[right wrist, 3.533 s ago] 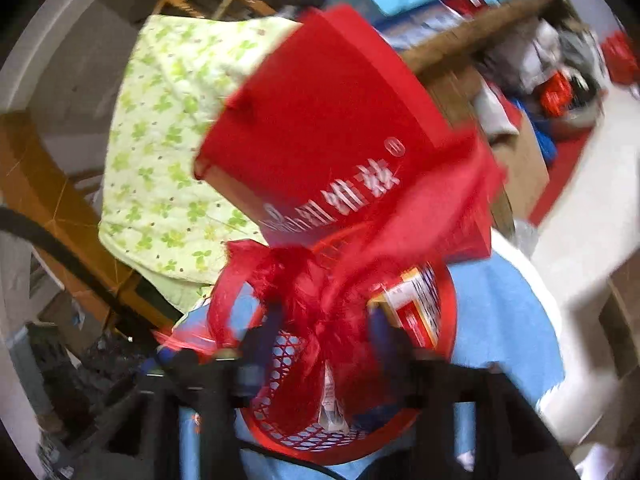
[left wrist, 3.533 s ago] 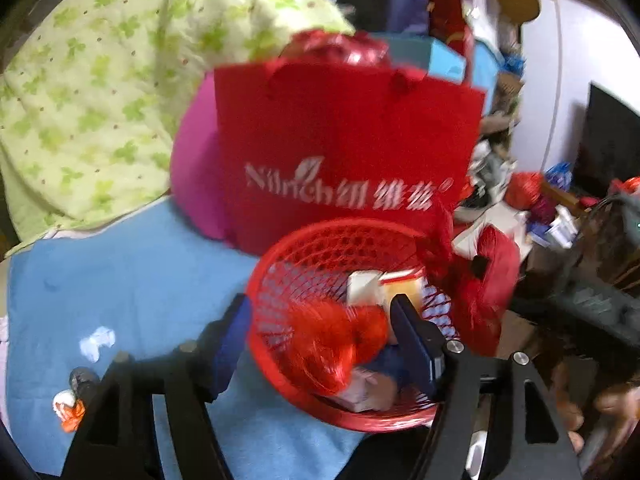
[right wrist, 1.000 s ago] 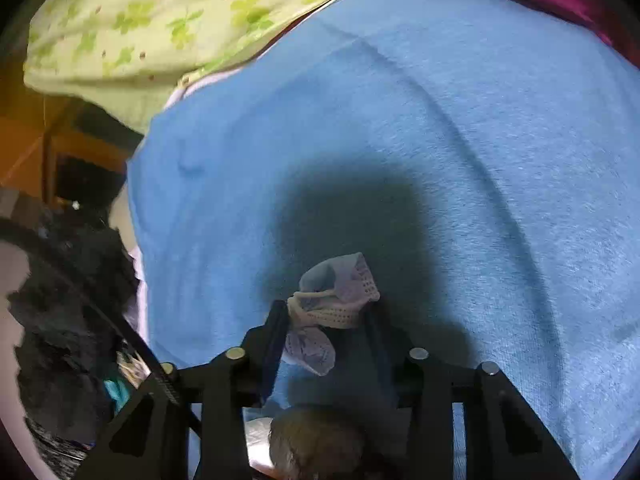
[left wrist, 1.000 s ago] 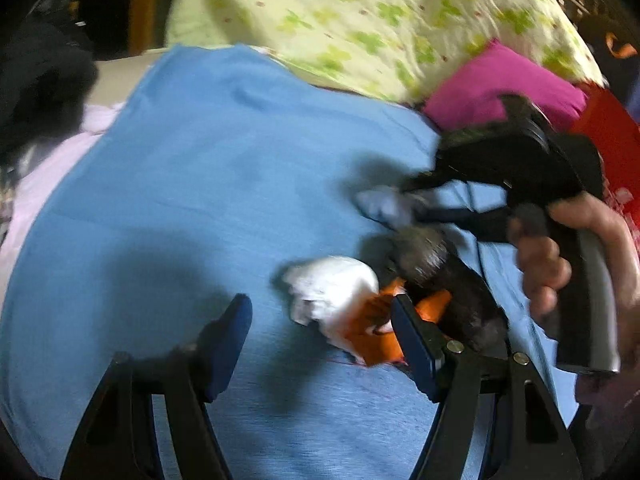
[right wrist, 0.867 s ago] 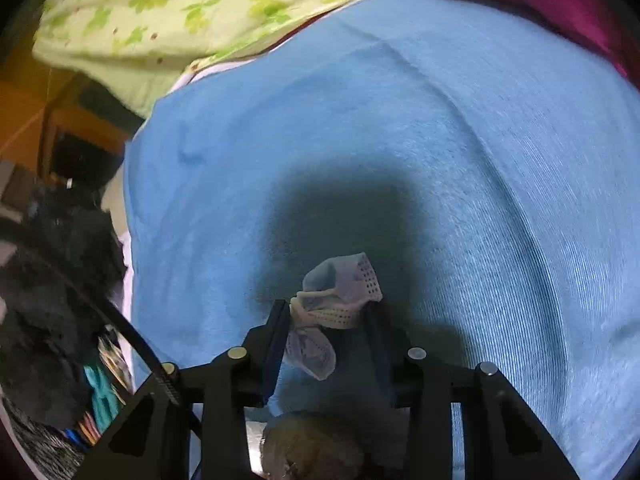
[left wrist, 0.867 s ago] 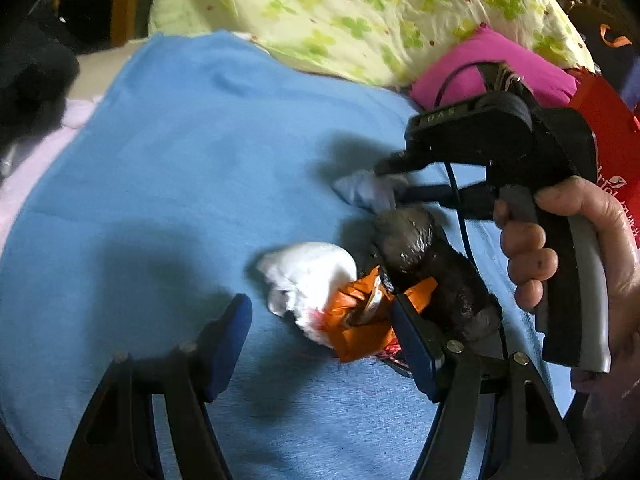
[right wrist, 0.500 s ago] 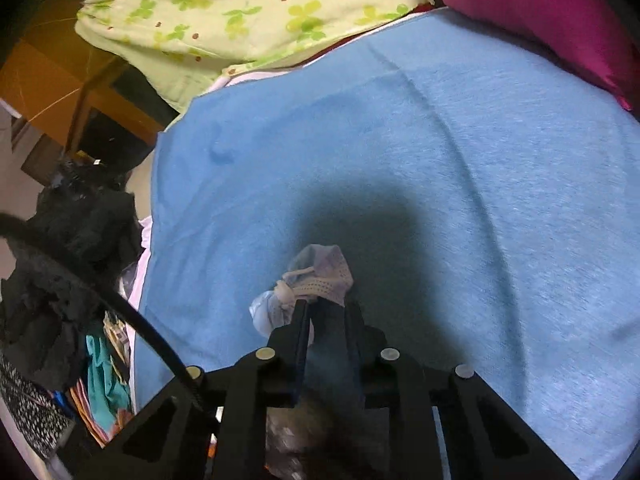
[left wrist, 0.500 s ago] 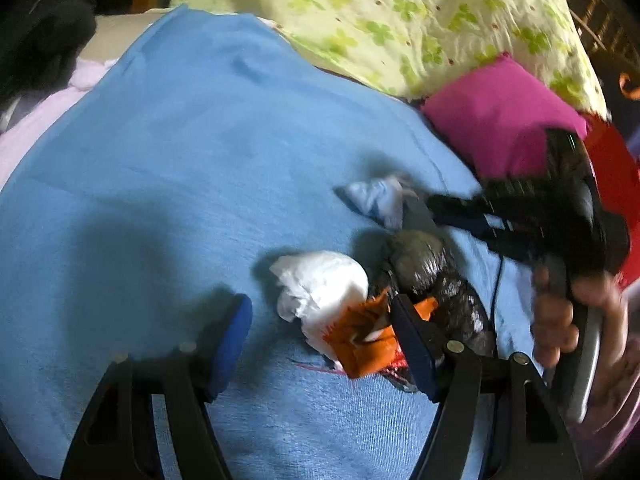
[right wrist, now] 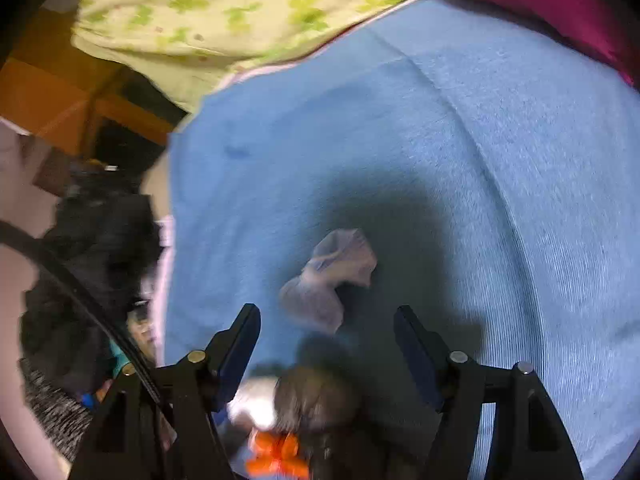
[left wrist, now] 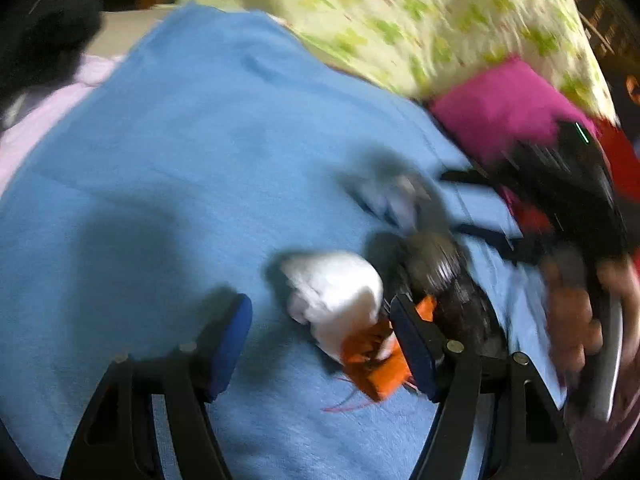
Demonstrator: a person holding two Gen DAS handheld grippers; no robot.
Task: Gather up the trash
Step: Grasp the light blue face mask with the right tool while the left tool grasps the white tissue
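A crumpled white tissue (left wrist: 334,294) with an orange wrapper (left wrist: 376,368) lies on the blue blanket (left wrist: 180,160), between the fingers of my open left gripper (left wrist: 324,340). A dark lumpy piece of trash (left wrist: 444,280) lies just right of them. A pale grey crumpled scrap (right wrist: 332,280) lies on the blanket just ahead of my open right gripper (right wrist: 326,344); it also shows blurred in the left wrist view (left wrist: 396,200). The right gripper's body and the hand holding it (left wrist: 568,240) are at the right of the left wrist view.
A magenta cushion (left wrist: 500,108) and a green-patterned quilt (left wrist: 400,12) lie at the blanket's far side. A red bag (left wrist: 620,152) is at the right edge. Dark clothes (right wrist: 92,260) are piled past the blanket's left edge.
My right gripper was shut on the grey scrap half a second ago; it has opened and the scrap lies loose ahead of it. The left gripper has closed in on the tissue and wrapper.
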